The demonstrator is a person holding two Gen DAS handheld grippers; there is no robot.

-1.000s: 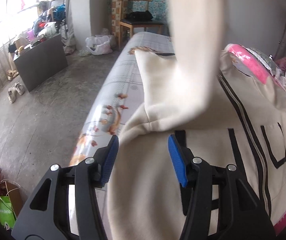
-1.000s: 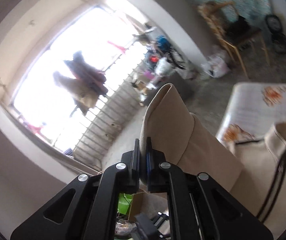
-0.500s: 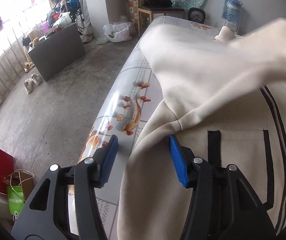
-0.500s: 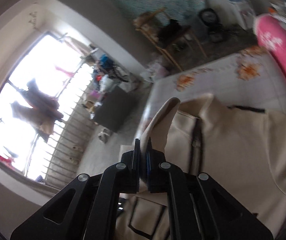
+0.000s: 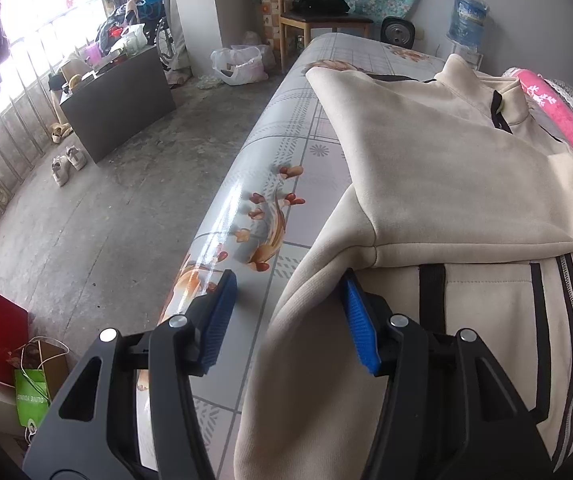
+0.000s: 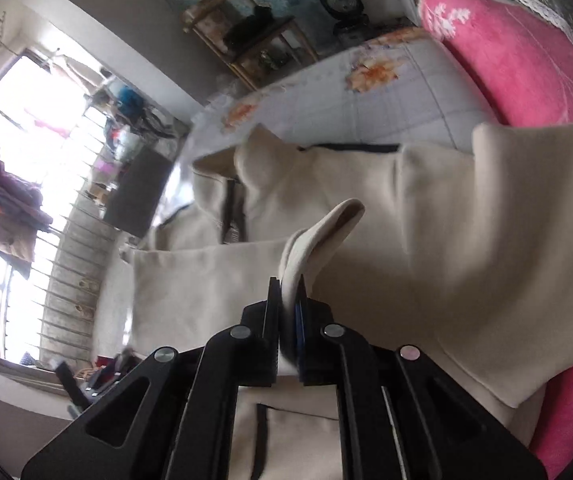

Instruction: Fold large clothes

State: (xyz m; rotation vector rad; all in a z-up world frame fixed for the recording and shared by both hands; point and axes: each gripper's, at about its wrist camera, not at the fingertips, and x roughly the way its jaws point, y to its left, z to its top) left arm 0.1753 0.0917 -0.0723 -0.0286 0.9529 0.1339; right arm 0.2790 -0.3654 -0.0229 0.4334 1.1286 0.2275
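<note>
1. A cream zip-up jacket (image 5: 438,152) with black stripes is laid flat on a bed (image 5: 286,148) covered with a shiny flowered sheet.
2. One sleeve (image 5: 466,200) is folded across the chest of the jacket, so the cuff is seen near the zip.
3. The left gripper (image 5: 288,316) is pointed steeply down at the near edge of the bed.
4. Its jaws are held about half open, and nothing is pinched by them.
5. The side edge of the jacket is seen between the blue pads (image 5: 360,332), but it is not squeezed by them. The right pad is touched by the cloth, or is just beside it.
6. The right gripper (image 6: 288,312) is also tipped steeply down, over the middle of the jacket.
7. Its jaws are nearly closed and are just starting to open.
8. The sleeve cuff (image 6: 322,232) is seen in the thin gap between them and is stuck up past the tips.
9. A pink blanket (image 6: 526,52) is piled on the bed beside the jacket, and part of it is covered by the jacket.
10. A wooden chair (image 5: 318,8) is seen past the far end of the bed.
</note>
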